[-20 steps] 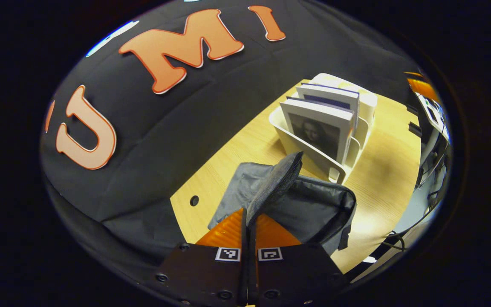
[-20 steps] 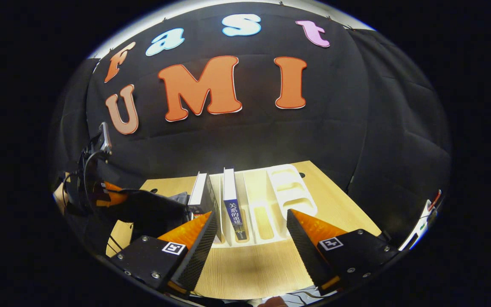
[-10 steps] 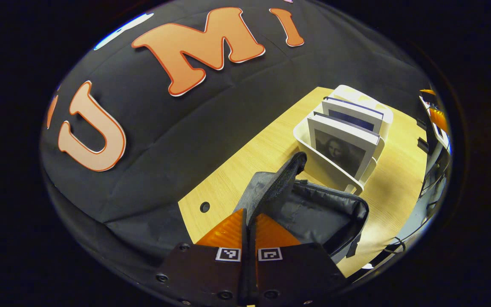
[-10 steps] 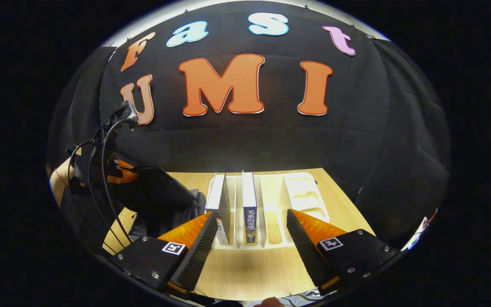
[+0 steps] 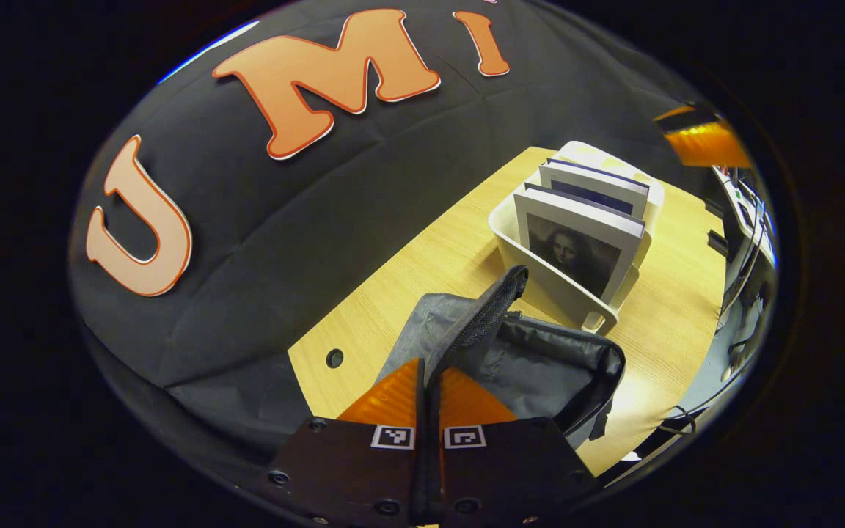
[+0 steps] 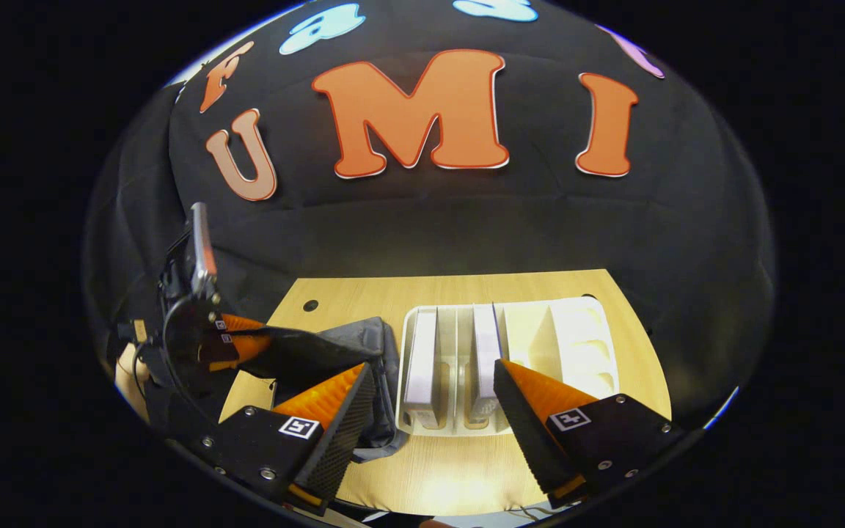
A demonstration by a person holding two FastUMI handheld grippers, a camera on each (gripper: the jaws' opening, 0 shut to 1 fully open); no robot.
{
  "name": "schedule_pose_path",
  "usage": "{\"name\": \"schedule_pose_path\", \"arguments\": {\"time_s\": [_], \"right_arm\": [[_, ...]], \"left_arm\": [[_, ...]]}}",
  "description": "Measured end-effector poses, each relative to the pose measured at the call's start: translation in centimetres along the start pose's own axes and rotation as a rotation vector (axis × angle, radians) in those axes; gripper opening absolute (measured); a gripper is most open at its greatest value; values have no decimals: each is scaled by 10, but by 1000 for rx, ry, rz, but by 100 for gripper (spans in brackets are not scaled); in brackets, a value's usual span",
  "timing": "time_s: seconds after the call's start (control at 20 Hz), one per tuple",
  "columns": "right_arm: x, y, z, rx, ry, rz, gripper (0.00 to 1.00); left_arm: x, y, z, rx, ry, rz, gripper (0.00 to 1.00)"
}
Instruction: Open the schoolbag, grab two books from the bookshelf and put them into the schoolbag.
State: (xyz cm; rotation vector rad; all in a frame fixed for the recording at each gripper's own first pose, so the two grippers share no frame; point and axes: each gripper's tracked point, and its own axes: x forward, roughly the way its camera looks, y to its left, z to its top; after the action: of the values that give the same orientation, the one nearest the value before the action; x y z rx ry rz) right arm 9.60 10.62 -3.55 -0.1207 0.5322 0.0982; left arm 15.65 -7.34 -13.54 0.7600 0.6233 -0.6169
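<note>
Right tongs point(image 6: 430, 396) now higher above the bookshelf point(image 6: 584, 345), wide apart, empty; left tongs point(image 5: 428, 381) clamped on schoolbag flap point(image 5: 485, 315).

Recording booth in a lab: black cloth wall point(image 6: 422, 235) behind a wooden worktop point(image 6: 466, 293), cables and equipment point(image 5: 741, 242) at the edge.

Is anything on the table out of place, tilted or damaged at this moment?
Nothing stands out. Both books stand upright in neighbouring slots of the white bookshelf. The schoolbag lies open beside it, its flap held up by the left gripper. The right gripper is open above the books.
</note>
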Motion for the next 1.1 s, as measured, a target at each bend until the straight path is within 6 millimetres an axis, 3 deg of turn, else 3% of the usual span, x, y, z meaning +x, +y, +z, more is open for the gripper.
{"name": "schedule_pose_path", "arguments": {"time_s": [0.2,0.5,0.9,1.0,1.1], "right_arm": [[43,20,4,34,222,64,98],[108,3,-30,-34,466,-46,99],[147,1,-48,-15,581,-97,99],[156,-6,-57,-1,612,-130,92],[160,-4,-66,23,647,-125,78]], "left_arm": [[3,2,-2,-18,-9,1,1],[9,4,-5,-36,-6,-6,1],[17,2,-11,-58,12,-29,1],[19,1,-11,-61,17,-34,1],[21,1,-13,-63,25,-38,1]]}}
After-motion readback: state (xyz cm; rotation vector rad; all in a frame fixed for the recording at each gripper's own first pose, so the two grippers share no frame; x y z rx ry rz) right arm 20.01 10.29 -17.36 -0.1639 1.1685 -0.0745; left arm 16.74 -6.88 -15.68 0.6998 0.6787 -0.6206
